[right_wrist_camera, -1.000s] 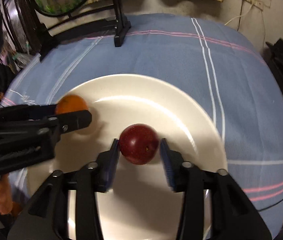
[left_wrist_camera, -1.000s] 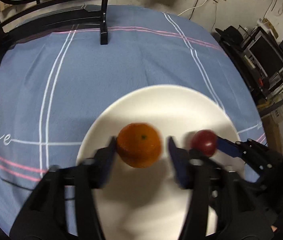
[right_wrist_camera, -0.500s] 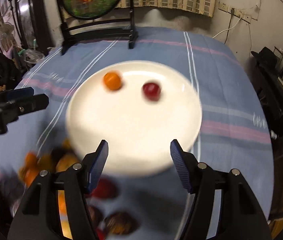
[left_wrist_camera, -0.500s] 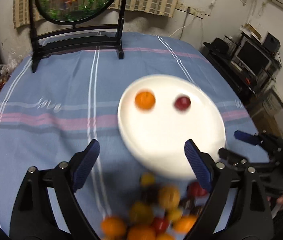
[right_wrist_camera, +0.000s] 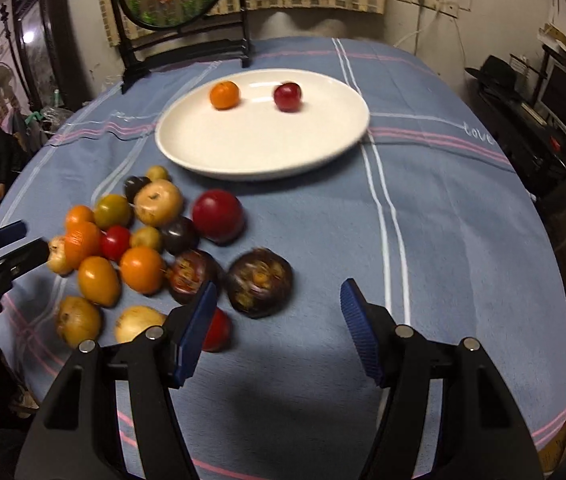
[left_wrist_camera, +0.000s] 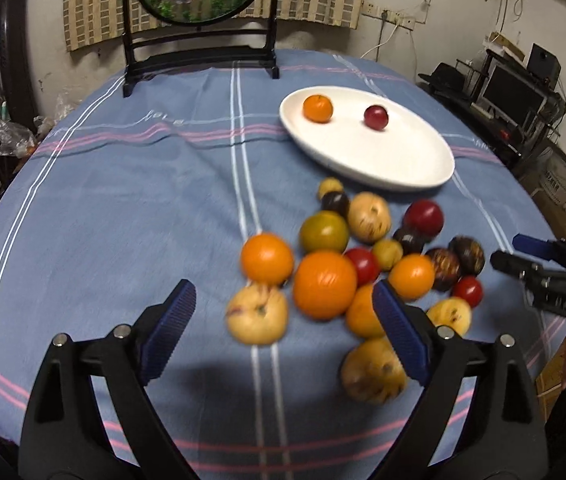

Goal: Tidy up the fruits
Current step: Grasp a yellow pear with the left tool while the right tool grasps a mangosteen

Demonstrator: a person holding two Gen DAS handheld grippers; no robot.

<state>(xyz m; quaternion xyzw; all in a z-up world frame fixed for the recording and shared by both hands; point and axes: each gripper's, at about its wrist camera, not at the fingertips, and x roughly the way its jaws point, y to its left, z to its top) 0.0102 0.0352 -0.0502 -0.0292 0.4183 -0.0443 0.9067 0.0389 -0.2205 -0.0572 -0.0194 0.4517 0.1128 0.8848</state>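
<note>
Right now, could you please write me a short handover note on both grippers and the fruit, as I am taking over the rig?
Left gripper: open, empty, above the near side of the fruit pile.
Right gripper: open, empty, above bare tablecloth just right of the pile.
White plate: beyond the pile, holding one orange and one red fruit, apart from each other.
Done: those two fruits are on the plate.
Left: the pile of orange, red, yellow and dark fruits lies loose on the cloth, unsorted. An orange lies nearest the left gripper, a dark fruit nearest the right.

White plate (right_wrist_camera: 263, 152), blue striped tablecloth (right_wrist_camera: 423, 220)
</note>
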